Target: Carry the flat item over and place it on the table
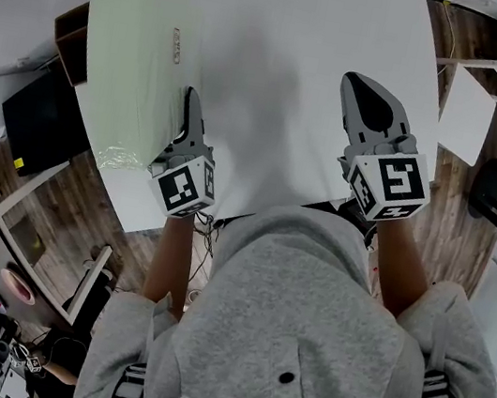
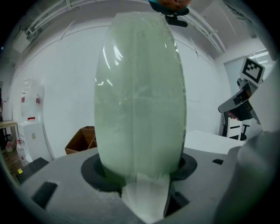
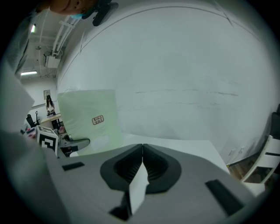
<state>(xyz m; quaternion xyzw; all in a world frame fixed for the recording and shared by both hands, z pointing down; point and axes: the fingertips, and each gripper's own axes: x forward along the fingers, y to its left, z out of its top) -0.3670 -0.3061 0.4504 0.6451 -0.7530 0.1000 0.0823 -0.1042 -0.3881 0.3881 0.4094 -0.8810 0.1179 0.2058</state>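
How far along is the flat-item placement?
Done: the pale green flat item is already at the white table. In hand: the left tool grips its near edge, and the item stands steeply tilted over the table's left end, not lying flat. The right tool is shut and empty above the table. Left: lay the item down flat, then let go.

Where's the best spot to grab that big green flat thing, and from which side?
Pinch the green flat pack at its near edge, from the person's side, jaws across its thickness. Its faces are too broad to span; only an edge fits. The left gripper is clamped there now.
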